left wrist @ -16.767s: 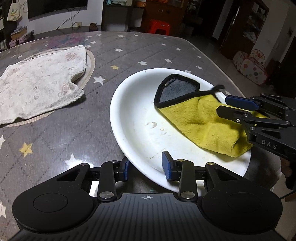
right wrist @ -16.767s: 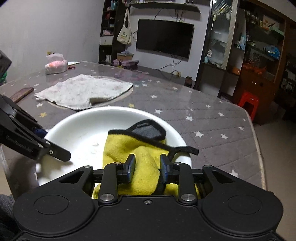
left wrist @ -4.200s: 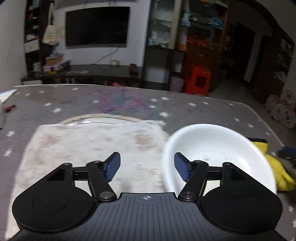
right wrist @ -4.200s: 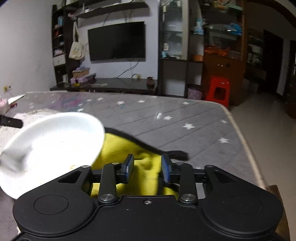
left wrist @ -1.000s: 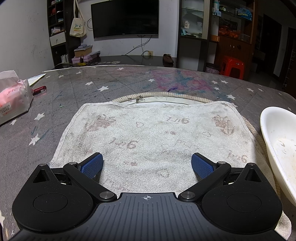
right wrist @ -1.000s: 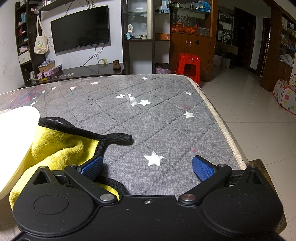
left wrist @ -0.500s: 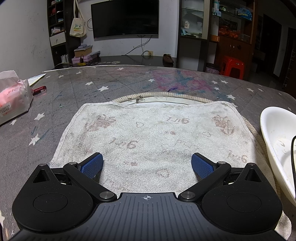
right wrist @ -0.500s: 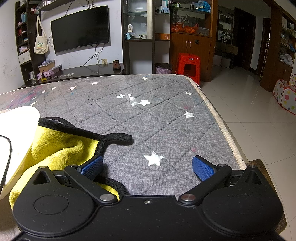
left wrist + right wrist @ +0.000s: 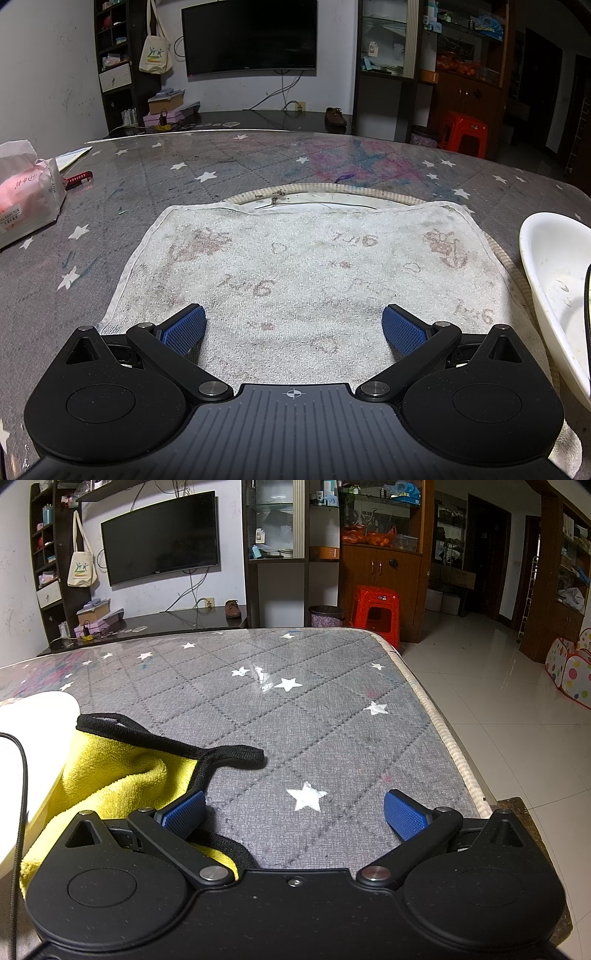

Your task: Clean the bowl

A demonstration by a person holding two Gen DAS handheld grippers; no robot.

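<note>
The left gripper had its jaws spread wide, and nothing was between them. It stood low over a white towel that lay flat on the bench; whether the pads touched the towel, I cannot tell. The bowl was at the right of the towel, just beside its edge, and it was white with some small marks inside. A thin black cable crossed in front of the bowl at the frame edge. A pink tissue pack was far at the left on the bench.

The right gripper also had its jaws spread wide and held nothing. Its left pad was just beside the yellow cloth, perhaps touching its black border. The cloth lay on the bench against the bowl's right side, and its black loop reached out over the grey surface. Between the pads was only the bare bench with a silver star.
</note>
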